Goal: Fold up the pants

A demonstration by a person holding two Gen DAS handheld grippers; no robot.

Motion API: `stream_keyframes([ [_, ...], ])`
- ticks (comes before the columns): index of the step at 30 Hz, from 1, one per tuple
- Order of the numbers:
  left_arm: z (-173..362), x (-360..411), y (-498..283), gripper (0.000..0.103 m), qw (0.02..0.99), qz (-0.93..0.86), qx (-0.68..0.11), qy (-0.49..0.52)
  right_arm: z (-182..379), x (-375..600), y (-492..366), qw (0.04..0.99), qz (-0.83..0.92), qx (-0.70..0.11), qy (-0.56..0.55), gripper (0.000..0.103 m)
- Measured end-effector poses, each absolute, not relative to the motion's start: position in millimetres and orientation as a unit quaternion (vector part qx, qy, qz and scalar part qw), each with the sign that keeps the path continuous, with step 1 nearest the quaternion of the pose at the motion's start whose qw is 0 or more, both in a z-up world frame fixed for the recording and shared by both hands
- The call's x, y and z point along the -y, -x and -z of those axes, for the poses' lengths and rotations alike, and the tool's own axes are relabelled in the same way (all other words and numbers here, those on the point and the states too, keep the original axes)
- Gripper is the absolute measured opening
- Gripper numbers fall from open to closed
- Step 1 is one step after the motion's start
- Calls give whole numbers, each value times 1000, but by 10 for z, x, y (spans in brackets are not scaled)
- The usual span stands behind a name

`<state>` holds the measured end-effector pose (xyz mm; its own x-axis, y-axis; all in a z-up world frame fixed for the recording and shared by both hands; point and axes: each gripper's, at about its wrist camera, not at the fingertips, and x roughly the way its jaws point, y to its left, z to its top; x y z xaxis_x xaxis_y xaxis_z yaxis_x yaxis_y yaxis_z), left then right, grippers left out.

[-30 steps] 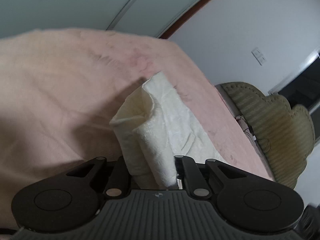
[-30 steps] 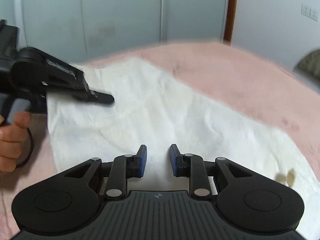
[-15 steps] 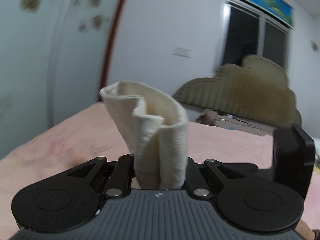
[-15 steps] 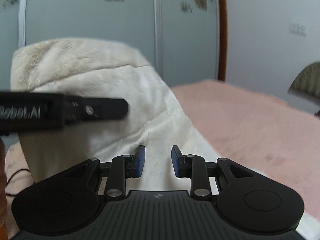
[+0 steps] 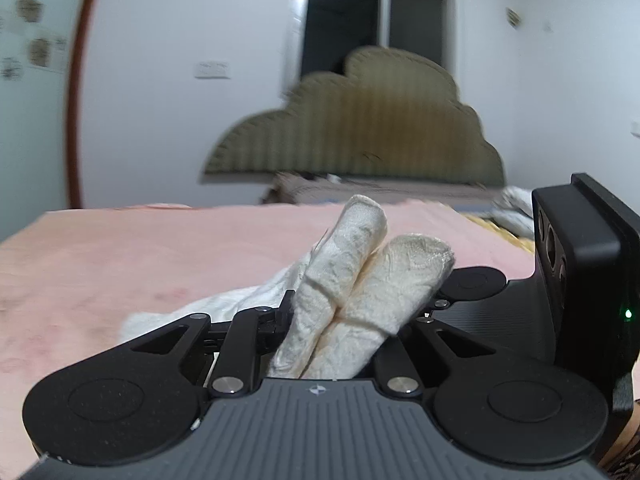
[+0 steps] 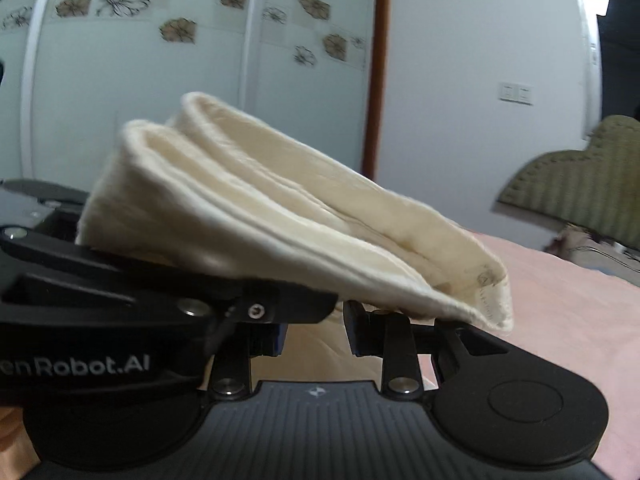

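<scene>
Pinched in the left gripper (image 5: 352, 314): a doubled bundle of the cream pants (image 5: 360, 276), two rolled folds poking out ahead of the pads and leaning up and to the right. Trailing down to the left of that claw, the rest of the cloth, resting on the pink bed sheet (image 5: 140, 252).

Right gripper (image 6: 314, 322) partly spread, blue pads apart, nothing visibly pressed between them; cream cloth hanging just beyond the gap. Above and across it, the lifted fold, long axis running from upper left down to lower right, far corner drooping over its right finger. Left claw just beside on the left, crossing in front, so both nearly touching.

Probably mid-fold, carrying one end over the other. Nearer hand for the free corner: the right. Open sheet ahead and to the right; headboard (image 5: 360, 120) well beyond; bed's edge not clearly seen.
</scene>
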<state>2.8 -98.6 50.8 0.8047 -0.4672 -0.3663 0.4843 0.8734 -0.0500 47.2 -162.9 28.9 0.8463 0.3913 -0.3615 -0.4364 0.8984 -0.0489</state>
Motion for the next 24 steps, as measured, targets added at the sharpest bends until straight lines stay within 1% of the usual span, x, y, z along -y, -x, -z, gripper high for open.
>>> stream_keyframes([
  [5, -251, 1419, -53, 15, 938, 272, -207, -53, -81, 1927, -391, 960, -185, -190, 92, 29],
  [10, -34, 1685, -111, 15, 928, 279, -238, -61, 98, 2062, -390, 956, -154, -215, 128, 29],
  [13, 44, 1771, -157, 15, 926, 284, -240, -68, 184, 2156, -337, 955, -146, -228, 122, 29],
  [16, 92, 1811, -210, 15, 922, 293, -239, -77, 140, 2148, -358, 956, -138, -231, 115, 30],
  [17, 115, 1805, -214, 17, 920, 298, -242, -82, 161, 2182, -316, 956, -135, -233, 115, 30],
  [18, 148, 1813, -229, 20, 916, 304, -247, -88, 179, 2191, -284, 955, -132, -237, 116, 33],
  [19, 170, 1801, -251, 23, 911, 309, -258, -95, 219, 2204, -261, 953, -129, -247, 120, 41],
  [20, 204, 1803, -267, 25, 906, 311, -269, -98, 242, 2206, -246, 950, -126, -258, 125, 46],
  [21, 227, 1800, -280, 27, 902, 313, -279, -99, 263, 2223, -202, 948, -122, -264, 130, 55],
  [22, 250, 1787, -279, 34, 900, 317, -284, -97, 275, 2245, -147, 947, -120, -266, 133, 59],
  [23, 259, 1772, -268, 46, 898, 322, -285, -93, 278, 2282, -87, 946, -121, -270, 131, 60],
  [24, 254, 1750, -243, 51, 895, 330, -288, -88, 275, 2348, -29, 945, -121, -277, 123, 63],
])
